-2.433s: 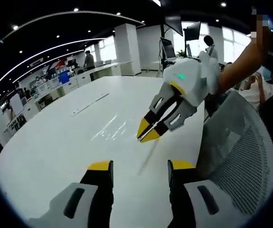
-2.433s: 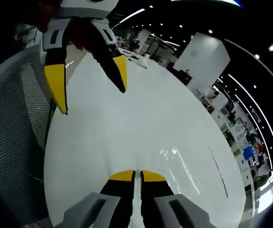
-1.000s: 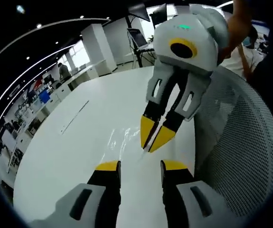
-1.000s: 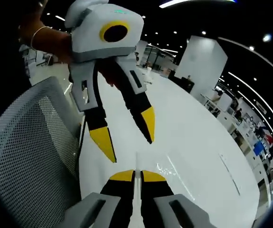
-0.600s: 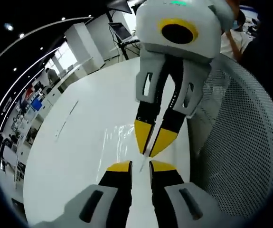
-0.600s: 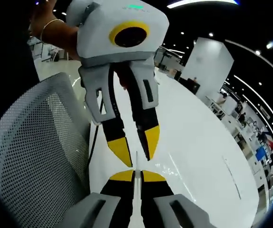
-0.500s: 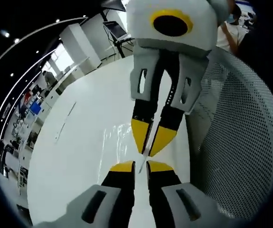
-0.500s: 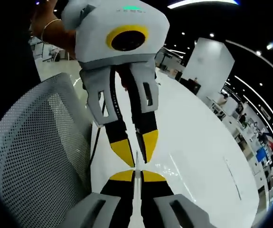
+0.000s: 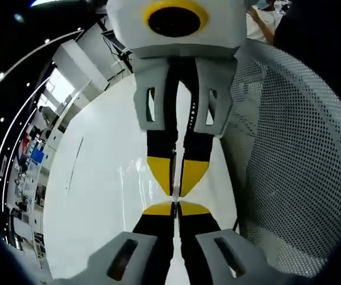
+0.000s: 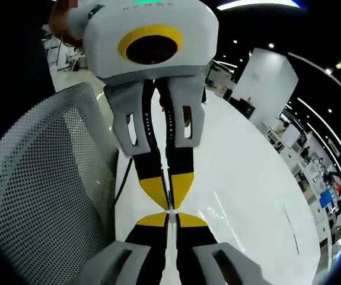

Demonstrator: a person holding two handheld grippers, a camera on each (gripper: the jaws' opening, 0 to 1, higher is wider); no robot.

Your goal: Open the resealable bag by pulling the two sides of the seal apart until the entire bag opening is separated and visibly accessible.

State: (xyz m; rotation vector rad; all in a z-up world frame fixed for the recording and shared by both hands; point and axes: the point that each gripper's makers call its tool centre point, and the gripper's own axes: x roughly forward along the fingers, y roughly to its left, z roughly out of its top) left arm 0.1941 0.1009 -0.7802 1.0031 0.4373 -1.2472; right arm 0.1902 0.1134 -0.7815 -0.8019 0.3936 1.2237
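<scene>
Looked like the gripping step was basically done: the left gripper [image 9: 174,209] and right gripper [image 10: 168,219] met tip to tip, each clamped on 1 side of the clear resealable bag [image 9: 173,178], a thin edge between the yellow tips above the white table [image 9: 93,196]. Next they'd need pulling straight apart so the seal pops along its full length.

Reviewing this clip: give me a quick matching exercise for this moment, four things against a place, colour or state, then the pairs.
Things:
1. left gripper
2. right gripper
3. resealable bag
4. mesh chair back

States:
A. clear, glinting above the white table
B. grey, perforated
C. shut, tips meeting from below in the left gripper view
D. shut, a thin edge between its jaws in the right gripper view

Pairs: 1-C, 2-D, 3-A, 4-B
</scene>
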